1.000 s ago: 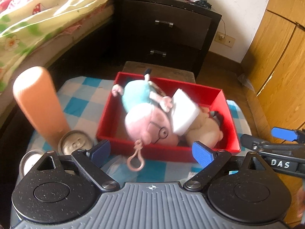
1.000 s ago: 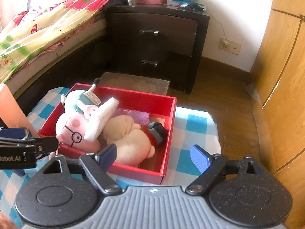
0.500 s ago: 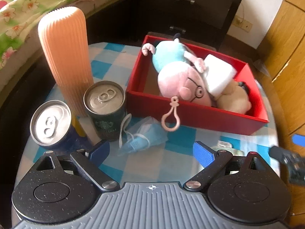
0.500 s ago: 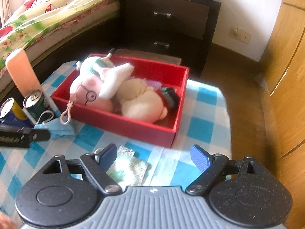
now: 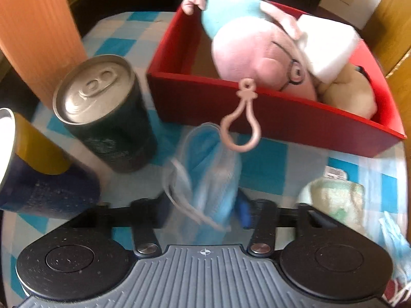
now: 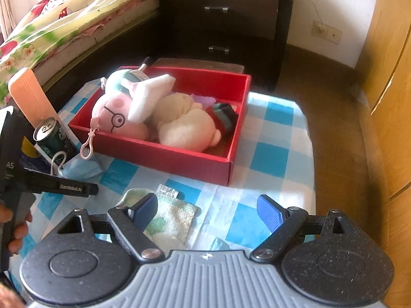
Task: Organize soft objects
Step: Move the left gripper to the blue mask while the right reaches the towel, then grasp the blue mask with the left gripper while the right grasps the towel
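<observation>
**Left gripper on the blue mask, right gripper waiting wide**

Looking along the left gripper (image 5: 204, 211), we see its two fingers drawn in narrow around a crumpled blue face mask (image 5: 208, 179), which sits between the pads on the checked tablecloth (image 5: 259, 164); the picture is blurred here, so we cannot tell how firmly the pads press on it. The mask lies just in front of the red box (image 5: 282, 118), right of a dark green can (image 5: 108, 118), which stands near a blue and yellow can (image 5: 38, 169) and a tall orange ribbed cylinder (image 5: 38, 33).

In the box we see a pink pig plush (image 5: 259, 51) in a teal shirt and glasses, its pink loop clip (image 5: 241, 125) hanging over the near wall and down onto the mask. A white sponge block (image 5: 326, 48) leans on the pig, and a cream plush (image 6: 187, 125) lies beside it, toward the right side of the box.

Our right gripper (image 6: 208, 211) hovers with its fingers spread wide and nothing between them. Under its left finger lies a folded pale green and white cloth (image 6: 169, 218) on the tablecloth, near the front of the box. From this view the left gripper reaches in from the left edge toward the mask beside the cans. A dark nightstand (image 6: 231, 18) and a bed with a flowered cover (image 6: 64, 23) stand behind the table.
</observation>
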Available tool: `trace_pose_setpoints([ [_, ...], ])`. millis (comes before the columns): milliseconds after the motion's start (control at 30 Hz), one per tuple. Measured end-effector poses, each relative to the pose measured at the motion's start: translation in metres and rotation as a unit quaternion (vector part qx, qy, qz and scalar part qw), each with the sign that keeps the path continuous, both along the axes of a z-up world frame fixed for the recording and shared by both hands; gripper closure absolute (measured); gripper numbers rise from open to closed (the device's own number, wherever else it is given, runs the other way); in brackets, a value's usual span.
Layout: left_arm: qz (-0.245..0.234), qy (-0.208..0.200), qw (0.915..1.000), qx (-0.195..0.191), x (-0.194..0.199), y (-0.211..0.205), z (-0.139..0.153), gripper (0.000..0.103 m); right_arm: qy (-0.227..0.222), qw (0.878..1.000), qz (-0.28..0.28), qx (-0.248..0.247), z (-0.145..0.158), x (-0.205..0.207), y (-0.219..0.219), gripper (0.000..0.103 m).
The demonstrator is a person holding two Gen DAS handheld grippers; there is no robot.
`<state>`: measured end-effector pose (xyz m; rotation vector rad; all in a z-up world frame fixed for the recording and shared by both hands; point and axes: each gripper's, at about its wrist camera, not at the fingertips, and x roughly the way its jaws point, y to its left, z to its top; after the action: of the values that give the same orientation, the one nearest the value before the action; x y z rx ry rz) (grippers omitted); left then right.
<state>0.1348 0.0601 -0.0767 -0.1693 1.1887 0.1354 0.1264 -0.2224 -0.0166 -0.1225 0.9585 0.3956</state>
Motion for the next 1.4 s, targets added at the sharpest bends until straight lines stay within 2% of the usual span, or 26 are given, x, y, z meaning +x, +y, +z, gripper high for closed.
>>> trace_pose_setpoints([
  [33,0.001,-0.001,1.0,-0.002,-0.002,0.0,0.0,0.058,0.005,1.0,0.004,0.006,-0.001,0.0,-0.002,0.04],
  [100,-0.002,-0.001,1.0,-0.002,-0.006,0.0,0.002,0.069,0.015,1.0,0.009,0.013,-0.003,0.0,-0.002,0.04],
  [167,0.0,-0.005,0.9998,-0.017,-0.013,0.004,0.006,0.071,0.017,1.0,0.016,0.009,-0.005,-0.003,0.003,0.04],
  [400,-0.001,-0.027,0.9986,-0.045,-0.034,0.016,0.021,0.076,0.056,0.995,0.084,-0.004,-0.028,-0.022,0.036,0.04],
  [467,-0.002,-0.032,0.9978,-0.058,-0.036,0.02,0.024,0.076,0.07,0.994,0.086,-0.013,-0.039,-0.026,0.045,0.039],
  [533,0.0,-0.035,0.9975,-0.062,-0.04,0.025,0.026,0.076,0.086,0.991,0.099,-0.035,-0.053,-0.032,0.058,0.039],
  [700,-0.001,-0.035,0.9971,-0.068,-0.038,0.025,0.028,0.076,0.091,0.98,0.13,-0.117,-0.093,-0.05,0.086,0.038],
  [733,-0.001,-0.035,0.9971,-0.068,-0.037,0.024,0.03,0.076,0.08,0.982,0.128,-0.113,-0.093,-0.053,0.085,0.037],
  [767,-0.001,-0.036,0.9969,-0.07,-0.037,0.024,0.03,0.076,0.075,0.982,0.133,-0.115,-0.093,-0.055,0.086,0.039],
  [800,-0.001,-0.036,0.9967,-0.073,-0.037,0.024,0.03,0.076,0.071,0.981,0.143,-0.11,-0.091,-0.057,0.086,0.049],
  [867,-0.002,-0.035,0.9962,-0.08,-0.035,0.024,0.029,0.076,0.085,0.982,0.145,-0.086,-0.09,-0.057,0.082,0.061],
  [933,-0.006,-0.033,0.9964,-0.078,-0.036,0.021,0.029,0.076,0.088,0.983,0.145,-0.074,-0.088,-0.057,0.08,0.07],
  [1000,-0.01,-0.032,0.9965,-0.076,-0.037,0.019,0.028,0.076,0.112,0.983,0.141,-0.036,-0.083,-0.05,0.071,0.087],
  [1067,-0.011,-0.031,0.9966,-0.076,-0.037,0.018,0.028,0.076,0.131,0.982,0.134,-0.001,-0.078,-0.045,0.063,0.09],
  [1400,-0.017,-0.028,0.998,-0.054,-0.035,0.012,0.028,0.075,0.103,0.985,0.133,0.033,-0.047,-0.042,0.06,0.098],
])
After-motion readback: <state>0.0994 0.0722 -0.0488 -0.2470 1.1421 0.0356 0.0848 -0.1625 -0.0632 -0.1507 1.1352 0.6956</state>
